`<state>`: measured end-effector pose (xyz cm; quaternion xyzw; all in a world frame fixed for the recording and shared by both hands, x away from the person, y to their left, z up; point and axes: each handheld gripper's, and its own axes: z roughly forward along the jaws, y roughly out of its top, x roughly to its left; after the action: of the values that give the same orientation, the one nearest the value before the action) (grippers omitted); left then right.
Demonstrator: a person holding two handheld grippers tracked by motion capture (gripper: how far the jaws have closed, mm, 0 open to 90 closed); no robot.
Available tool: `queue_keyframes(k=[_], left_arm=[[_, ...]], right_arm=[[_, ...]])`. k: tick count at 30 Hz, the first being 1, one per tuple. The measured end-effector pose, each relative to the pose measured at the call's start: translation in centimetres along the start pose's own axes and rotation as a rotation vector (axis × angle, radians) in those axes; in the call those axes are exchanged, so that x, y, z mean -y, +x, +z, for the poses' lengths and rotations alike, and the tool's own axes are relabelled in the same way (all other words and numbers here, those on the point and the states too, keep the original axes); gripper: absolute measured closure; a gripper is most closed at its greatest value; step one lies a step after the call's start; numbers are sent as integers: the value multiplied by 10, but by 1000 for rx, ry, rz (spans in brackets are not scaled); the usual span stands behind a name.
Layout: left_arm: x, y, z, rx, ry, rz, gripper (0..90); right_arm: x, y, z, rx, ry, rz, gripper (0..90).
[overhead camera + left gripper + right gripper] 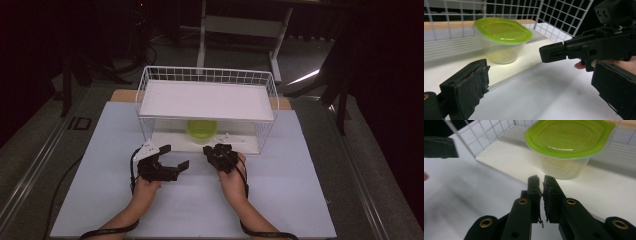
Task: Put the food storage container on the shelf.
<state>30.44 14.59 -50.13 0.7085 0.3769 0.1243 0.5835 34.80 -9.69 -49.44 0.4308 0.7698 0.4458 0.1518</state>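
Clear tub (565,163) with green lid (569,137) sits on bottom shelf (170,141) of white wire rack (150,80), under top shelf, near open front. Easy to reach from person's side.

Right gripper (541,182) points at tub, just in front of rack. Jaws nearly together, thin gap, nothing between. Too narrow for tub; must open wide first, I think.

Left gripper (175,157) waits on bench (300,200) beside it. Jaws wide apart, empty, ready to help.
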Motion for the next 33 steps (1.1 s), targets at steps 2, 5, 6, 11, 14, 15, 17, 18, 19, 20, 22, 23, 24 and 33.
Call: queue_keyframes(k=[2,5,6,11,14,15,17,18,19,20,22,23,24,33], left_arm=[[-2,-3,-2,10,-5,10,21],[-5,-7,-6,38,-18,25,21],[-6,-8,-7,53,-12,29,21],[-9,-15,-13,107,1,42,21],[-11,-20,-16,136,13,57,21],[-11,-22,-17,141,17,70,21],[-11,-25,-19,149,29,89,20],[-11,-26,-20,154,35,98,21],[-10,-28,-21,156,37,105,20],[-10,-29,-22,163,39,114,21],[-9,-31,-24,170,44,123,21],[-9,-32,-25,173,45,126,20],[-8,-33,-26,177,47,129,21],[-5,-34,-40,183,24,134,21]], right_arm=[[0,2,-8,-11,-6,-6,814],[2,5,-20,-27,-21,-17,748],[3,6,-24,-33,-25,-19,724],[6,8,-38,-44,-45,-77,504],[9,10,-46,-61,-66,-103,369],[10,10,-47,-68,-70,-109,307],[11,10,-51,-100,-61,-107,252],[12,10,-52,-124,-56,-112,198],[12,10,-53,-136,-52,-121,168],[13,11,-54,-132,-54,-129,168],[15,10,-58,-154,-73,-126,146],[15,10,-60,-150,-83,-127,145],[16,10,-61,-146,-87,-125,145],[27,4,-76,-154,-91,-117,147]])
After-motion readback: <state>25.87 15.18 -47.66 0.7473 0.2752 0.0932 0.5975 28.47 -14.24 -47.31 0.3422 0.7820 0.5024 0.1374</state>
